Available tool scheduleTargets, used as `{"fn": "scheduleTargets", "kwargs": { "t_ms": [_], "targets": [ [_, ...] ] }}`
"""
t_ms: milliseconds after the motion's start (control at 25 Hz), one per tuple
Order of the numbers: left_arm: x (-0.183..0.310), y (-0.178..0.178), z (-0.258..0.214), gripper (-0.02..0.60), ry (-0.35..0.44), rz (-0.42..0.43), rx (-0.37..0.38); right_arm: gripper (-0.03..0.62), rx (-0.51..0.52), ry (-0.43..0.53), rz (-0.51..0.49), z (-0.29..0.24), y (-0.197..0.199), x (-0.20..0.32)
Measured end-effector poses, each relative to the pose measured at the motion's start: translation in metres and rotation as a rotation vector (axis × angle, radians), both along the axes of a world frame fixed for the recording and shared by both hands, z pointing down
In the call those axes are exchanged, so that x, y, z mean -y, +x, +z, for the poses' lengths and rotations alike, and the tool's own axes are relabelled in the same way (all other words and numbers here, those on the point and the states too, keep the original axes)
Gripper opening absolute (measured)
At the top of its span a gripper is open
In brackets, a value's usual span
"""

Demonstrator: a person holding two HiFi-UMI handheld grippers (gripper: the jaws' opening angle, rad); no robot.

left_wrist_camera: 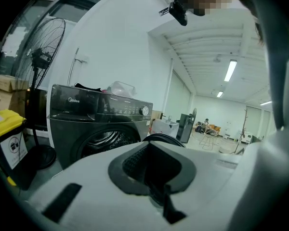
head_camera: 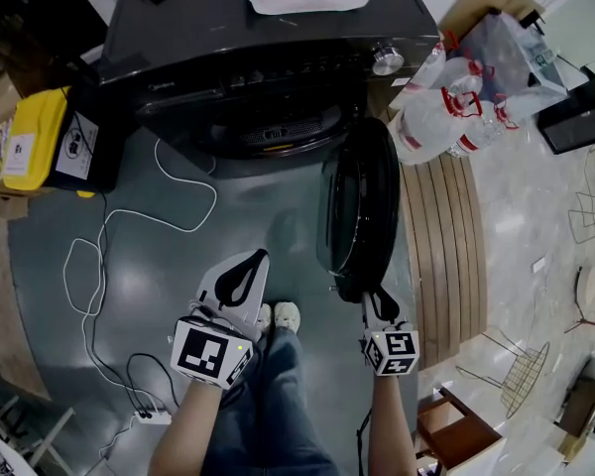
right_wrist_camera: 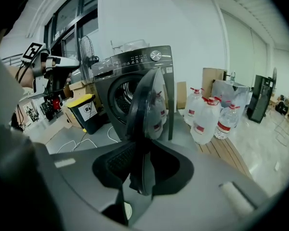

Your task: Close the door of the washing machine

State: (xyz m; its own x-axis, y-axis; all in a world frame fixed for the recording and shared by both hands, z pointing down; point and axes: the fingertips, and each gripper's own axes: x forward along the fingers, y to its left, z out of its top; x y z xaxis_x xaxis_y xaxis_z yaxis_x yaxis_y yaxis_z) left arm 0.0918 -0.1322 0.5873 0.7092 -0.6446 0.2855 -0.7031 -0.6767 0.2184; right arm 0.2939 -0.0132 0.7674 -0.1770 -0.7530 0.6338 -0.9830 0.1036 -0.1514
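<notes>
Jeans [head_camera: 268, 405] and the toes of my shoes [head_camera: 278, 315] sit closest, right under the head camera, with a marker cube [head_camera: 211, 353] on the back of each gripper just past them.

So, the door: the washing machine [head_camera: 268, 58] is straight ahead and its round door [head_camera: 362, 201] is swung fully out toward me, standing edge-on. My right gripper [head_camera: 378, 296] is right at the door's near rim. Looking along its jaws, that dark rim stands upright between them. The jaws are partway apart around it, there's a clear gap on the rim's right side, and I can't tell if the left pad touches, so I wouldn't call it clamped.

My left gripper [head_camera: 260, 258] is left of the door and well apart from it, over the grey floor [head_camera: 178, 266]. Its tips are together with nothing in the hollow between them, and it points toward the open drum [head_camera: 278, 132].

Writing-wise, the logo [left_wrist_camera: 73, 100] on the machine's top left corner reads "Midea" in the left gripper view. The marks around the knob [head_camera: 387, 59] are too small to read. The yellow bin [head_camera: 40, 137] on the left has a white label with a black pictogram, print unreadable. The water bottles [head_camera: 446, 117] on the right wear red-and-white labels I can't make out either
</notes>
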Motion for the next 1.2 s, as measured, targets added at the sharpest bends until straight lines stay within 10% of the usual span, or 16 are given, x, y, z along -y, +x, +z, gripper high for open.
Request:
{"fn": "scheduleTargets", "kwargs": {
  "t_ms": [920, 1200],
  "targets": [
    [0.058, -0.107, -0.026, 0.006, 0.019, -0.248, 0.036, 0.121, 0.175, -0.088, 0.131, 0.004, -0.14, 0.056],
    [0.11, -0.139, -0.033, 0.006, 0.042, -0.185, 0.016, 0.127, 0.206, -0.092, 0.196, 0.002, -0.189, 0.091]
  ]
}}
